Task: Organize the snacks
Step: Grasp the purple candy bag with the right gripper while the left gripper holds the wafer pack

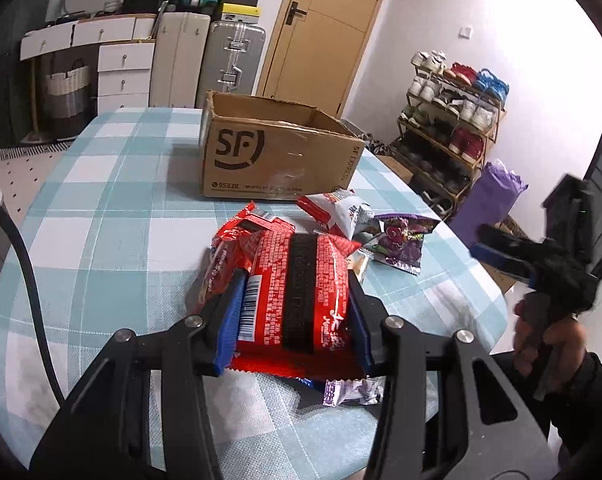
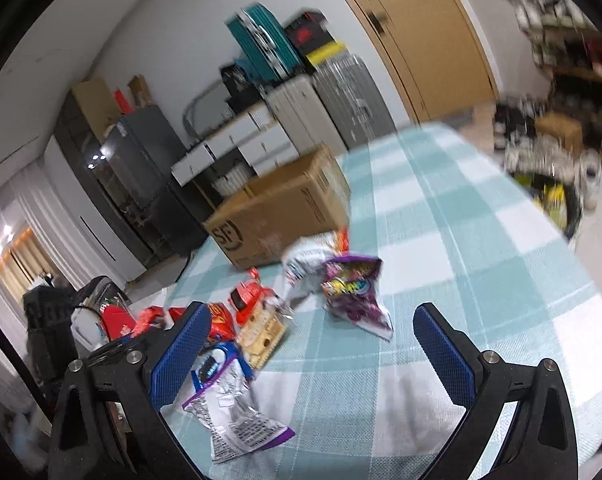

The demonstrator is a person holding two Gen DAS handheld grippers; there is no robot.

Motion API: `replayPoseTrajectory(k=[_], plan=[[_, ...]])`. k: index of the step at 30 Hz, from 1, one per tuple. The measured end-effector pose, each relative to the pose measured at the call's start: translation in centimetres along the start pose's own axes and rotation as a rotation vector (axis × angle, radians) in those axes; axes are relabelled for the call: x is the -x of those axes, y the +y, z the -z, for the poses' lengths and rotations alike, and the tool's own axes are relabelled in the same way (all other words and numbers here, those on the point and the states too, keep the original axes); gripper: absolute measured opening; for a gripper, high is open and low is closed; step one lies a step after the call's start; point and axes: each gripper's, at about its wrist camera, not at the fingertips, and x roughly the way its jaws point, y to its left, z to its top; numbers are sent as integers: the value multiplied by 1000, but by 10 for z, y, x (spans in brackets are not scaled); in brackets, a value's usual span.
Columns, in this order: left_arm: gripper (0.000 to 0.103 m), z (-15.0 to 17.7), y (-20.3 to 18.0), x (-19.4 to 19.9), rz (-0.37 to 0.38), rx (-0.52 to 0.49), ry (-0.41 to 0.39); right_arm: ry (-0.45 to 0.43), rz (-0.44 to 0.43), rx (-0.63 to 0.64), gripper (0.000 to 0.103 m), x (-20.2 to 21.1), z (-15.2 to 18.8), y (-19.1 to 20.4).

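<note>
1. The left wrist view looks forward and down, close above a red snack pack [image 1: 301,292], toward the cardboard box [image 1: 277,152]
2. The right wrist view, tilted and blurred, faces the same cardboard box [image 2: 285,208] across the checked table [image 2: 461,248]; both share it

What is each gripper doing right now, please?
Left gripper: shut on the red packet.
Right gripper: open, holding nothing.

Black gripper [image 2: 308,354] frames, blue textured pads [image 2: 180,354], silver screws, dark sleeve [image 1: 581,392].
</note>
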Motion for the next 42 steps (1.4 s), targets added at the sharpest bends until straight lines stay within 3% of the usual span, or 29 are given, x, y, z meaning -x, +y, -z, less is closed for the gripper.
replayPoseTrajectory(k=[4,8,10,14,16,23,26,34,38,41,42], plan=[[42,-1,6,3,8,34,-12,38,56,-13,103,-24,-13,-14],[39,0,8,5,11,49,-15,56,113,68,103,-52,-25,-9],[33,0,9,2,27,51,-1,93,135,88,103,-67,-26,-9],[33,2,6,-3,31,49,24,142,151,87,101,-91,-27,-14],[33,2,5,-2,25,46,27,151,142,100,84,-97,-28,-12],[33,14,8,11,12,69,21,209,133,124,63,-115,-25,-9],[33,17,11,15,5,88,18,220,129,147,48,-119,-23,-7],[33,22,14,9,-38,93,65,191,94,146,40,-109,-24,-6],[36,26,10,4,-60,79,110,169,63,148,40,-97,-23,-2],[57,29,7,1,-90,65,135,163,42,143,40,-92,-23,-2],[59,30,6,1,-100,60,135,159,40,144,40,-89,-22,-2]])
